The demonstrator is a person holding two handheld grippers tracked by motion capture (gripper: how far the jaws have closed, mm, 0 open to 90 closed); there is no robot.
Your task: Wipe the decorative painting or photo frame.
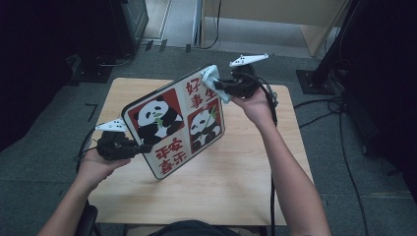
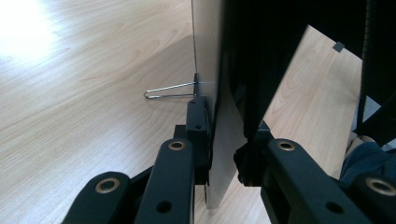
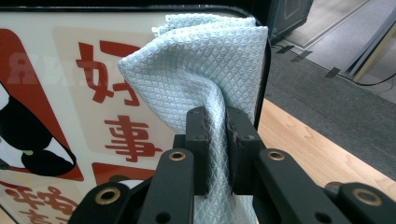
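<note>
A square picture board (image 1: 174, 120) with two pandas and red characters stands tilted on one corner on the wooden table (image 1: 236, 167). My left gripper (image 1: 145, 147) is shut on its lower left edge. In the left gripper view the jaws (image 2: 223, 154) clamp the thin board (image 2: 205, 56) from both sides. My right gripper (image 1: 219, 87) is shut on a light blue cloth (image 1: 212, 78) and holds it against the board's top right corner. In the right gripper view the cloth (image 3: 205, 60) bunches up between the closed jaws (image 3: 217, 140), lying over the board's face (image 3: 70, 70).
A thin wire loop (image 2: 168, 91) sticks out from the board's back just above the tabletop. Black cables (image 1: 344, 147) trail over the grey floor to the right. A dark stand base (image 1: 314, 78) sits behind the table's right corner.
</note>
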